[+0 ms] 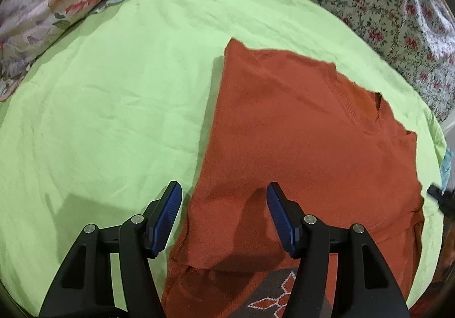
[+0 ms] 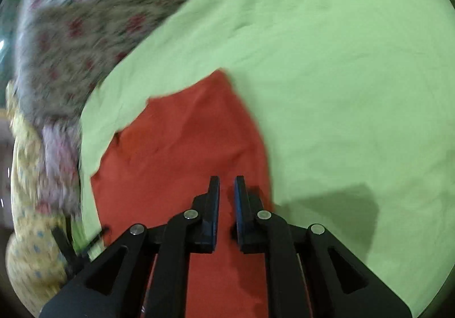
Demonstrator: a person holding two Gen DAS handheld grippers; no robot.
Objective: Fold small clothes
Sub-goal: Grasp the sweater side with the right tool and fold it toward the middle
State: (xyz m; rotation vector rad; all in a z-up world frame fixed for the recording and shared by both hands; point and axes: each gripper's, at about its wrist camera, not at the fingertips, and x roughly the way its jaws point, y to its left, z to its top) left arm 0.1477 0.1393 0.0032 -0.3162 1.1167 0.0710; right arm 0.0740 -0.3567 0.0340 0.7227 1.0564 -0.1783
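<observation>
A rust-orange knitted sweater (image 1: 298,133) lies flat and partly folded on a light green sheet (image 1: 113,90), with a grey patterned patch (image 1: 273,298) showing at its near end. My left gripper (image 1: 224,198) hovers wide open over the sweater's left edge, one finger above the sheet and the other above the knit, holding nothing. In the right wrist view the same sweater (image 2: 184,147) lies under my right gripper (image 2: 226,184). Its jaws stand only a narrow gap apart, and no cloth is pinched between them.
A floral pillow (image 1: 57,5) lies at the far left and a flowered bedcover (image 1: 398,19) runs along the back and right. A yellow patterned cloth (image 2: 28,232) lies at the sheet's left edge. Bare green sheet (image 2: 341,90) spreads to the right of the sweater.
</observation>
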